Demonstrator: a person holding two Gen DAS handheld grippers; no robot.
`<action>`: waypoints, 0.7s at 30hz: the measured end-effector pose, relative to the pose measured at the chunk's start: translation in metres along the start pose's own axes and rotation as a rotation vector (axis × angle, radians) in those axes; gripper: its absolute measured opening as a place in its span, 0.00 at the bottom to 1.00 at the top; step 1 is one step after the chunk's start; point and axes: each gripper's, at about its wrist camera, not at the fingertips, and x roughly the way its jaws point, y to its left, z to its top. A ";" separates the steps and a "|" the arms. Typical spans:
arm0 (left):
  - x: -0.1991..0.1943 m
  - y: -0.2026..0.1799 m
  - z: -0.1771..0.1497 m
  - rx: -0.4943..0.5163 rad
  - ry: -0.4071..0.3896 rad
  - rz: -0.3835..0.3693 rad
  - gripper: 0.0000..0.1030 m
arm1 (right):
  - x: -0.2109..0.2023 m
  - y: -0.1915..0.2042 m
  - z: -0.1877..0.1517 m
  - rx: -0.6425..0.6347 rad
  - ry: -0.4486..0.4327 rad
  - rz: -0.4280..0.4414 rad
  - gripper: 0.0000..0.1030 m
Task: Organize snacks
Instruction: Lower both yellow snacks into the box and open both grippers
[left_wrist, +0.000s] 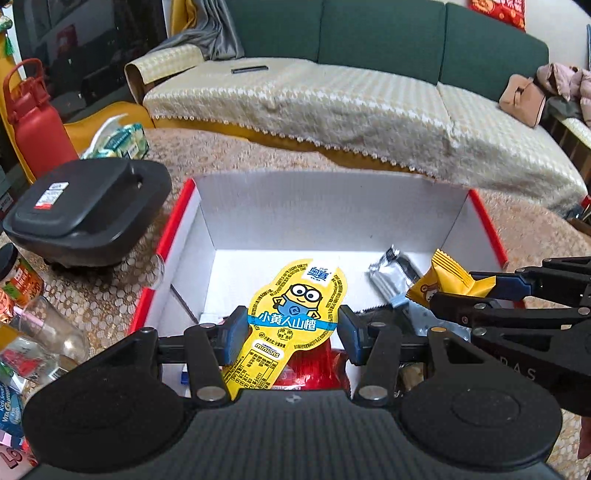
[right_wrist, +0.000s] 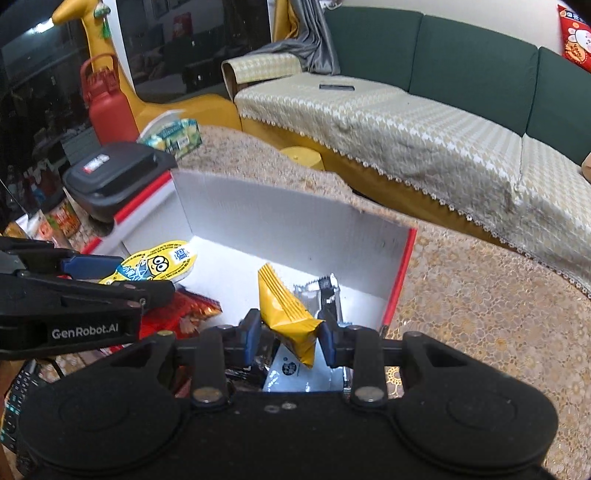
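My left gripper (left_wrist: 291, 338) is shut on a yellow Minions hawthorn snack pack (left_wrist: 295, 314) and holds it over the open white box with red rims (left_wrist: 325, 206). My right gripper (right_wrist: 290, 334) is shut on a small yellow snack packet (right_wrist: 284, 306) over the same box (right_wrist: 280, 218). Each gripper shows in the other view: the right one (left_wrist: 476, 291) at the right with its yellow packet (left_wrist: 448, 275), the left one (right_wrist: 122, 275) at the left with the Minions pack (right_wrist: 162, 262). A silver-black packet (left_wrist: 391, 275), a red packet (right_wrist: 188, 314) and a white pouch (right_wrist: 295, 373) lie in the box.
A black lidded container (left_wrist: 88, 210), a red bottle (left_wrist: 35, 122), a green tissue pack (left_wrist: 122, 142) and a glass (left_wrist: 48, 328) stand left of the box on the lace-covered table (right_wrist: 480, 314). A green sofa with a beige cover (left_wrist: 351, 99) lies beyond.
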 end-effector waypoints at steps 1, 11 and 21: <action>0.002 0.000 -0.001 0.001 0.006 -0.001 0.50 | 0.003 0.000 -0.002 -0.001 0.011 0.001 0.31; 0.003 0.001 -0.007 -0.007 0.019 -0.008 0.51 | 0.004 -0.001 -0.006 0.020 0.044 0.025 0.32; -0.035 0.005 -0.010 -0.037 -0.050 -0.024 0.71 | -0.033 -0.010 -0.009 0.098 0.004 0.074 0.33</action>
